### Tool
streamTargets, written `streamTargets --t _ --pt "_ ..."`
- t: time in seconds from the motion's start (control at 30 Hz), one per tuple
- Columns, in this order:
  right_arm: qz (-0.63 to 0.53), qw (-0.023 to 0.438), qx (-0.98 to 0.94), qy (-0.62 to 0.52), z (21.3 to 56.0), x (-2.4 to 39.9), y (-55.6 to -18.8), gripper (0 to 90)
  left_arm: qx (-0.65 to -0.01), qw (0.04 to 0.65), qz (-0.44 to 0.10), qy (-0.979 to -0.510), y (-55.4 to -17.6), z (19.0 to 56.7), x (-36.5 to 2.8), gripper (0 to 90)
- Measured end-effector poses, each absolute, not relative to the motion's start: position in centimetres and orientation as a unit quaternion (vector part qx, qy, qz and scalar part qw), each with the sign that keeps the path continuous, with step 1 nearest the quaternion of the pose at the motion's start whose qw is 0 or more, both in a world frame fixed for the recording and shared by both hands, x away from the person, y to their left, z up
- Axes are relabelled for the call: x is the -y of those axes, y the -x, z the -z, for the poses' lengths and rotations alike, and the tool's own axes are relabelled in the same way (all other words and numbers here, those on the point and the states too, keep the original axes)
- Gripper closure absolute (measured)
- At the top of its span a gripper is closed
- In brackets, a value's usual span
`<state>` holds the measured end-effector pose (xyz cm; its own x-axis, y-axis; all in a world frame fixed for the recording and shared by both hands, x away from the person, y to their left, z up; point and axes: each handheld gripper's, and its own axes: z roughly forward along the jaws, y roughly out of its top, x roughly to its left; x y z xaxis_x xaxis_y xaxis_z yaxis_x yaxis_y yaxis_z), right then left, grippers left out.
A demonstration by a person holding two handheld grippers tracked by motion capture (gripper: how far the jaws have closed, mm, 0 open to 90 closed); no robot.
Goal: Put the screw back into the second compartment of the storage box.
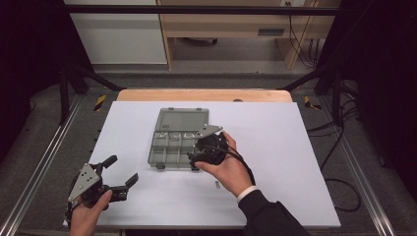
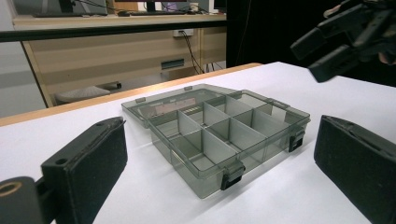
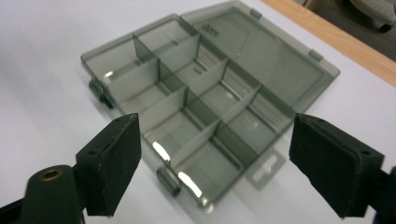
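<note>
We find the smoky grey clear-plastic compartment box [image 1: 178, 137] at frame centre, lid already folded flat. Right gripper [image 1: 196, 153] hovers over it, left gripper [image 1: 120, 173] lower left; both gape, empty. Compartments look unfilled.

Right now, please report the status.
Left gripper open, over the table. Right gripper open above the box, holding nothing. Box lid open. Nothing blocking.

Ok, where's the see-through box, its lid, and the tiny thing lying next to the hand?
compartment box [image 2: 219, 135], left gripper view, on a middle divider wall.
lid [image 3: 266, 56], right gripper view, on the flat opened panel.
small metal piece [image 1: 217, 185], high view, on its middle, too small to identify.
</note>
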<state>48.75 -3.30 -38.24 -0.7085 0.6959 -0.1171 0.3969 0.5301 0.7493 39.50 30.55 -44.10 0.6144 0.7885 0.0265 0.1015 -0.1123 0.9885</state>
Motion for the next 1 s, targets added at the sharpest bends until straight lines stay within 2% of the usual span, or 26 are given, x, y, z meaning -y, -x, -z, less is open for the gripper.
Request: streamTargets --t 0.33,0.67,0.93,1.0 --pt "-0.323 0.205 -0.861 -0.335 39.6 6.2 -46.6 9.8 -0.322 0.583 -0.296 -0.685 -39.5 44.1 -30.5 2.1" --pt "-0.301 0.187 -0.865 -0.356 41.5 8.9 -45.0 12.9 -0.322 0.582 -0.295 -0.685 -39.5 44.1 -30.5 2.1" --pt "-0.291 0.179 -0.867 -0.362 42.6 10.2 -43.9 24.5 -0.324 0.583 -0.297 -0.684 -39.4 44.1 -30.5 2.1" --pt "-0.29 0.171 -0.871 -0.358 43.1 10.4 -43.6 32.1 -0.324 0.582 -0.297 -0.684 -39.4 44.1 -30.6 2.1"
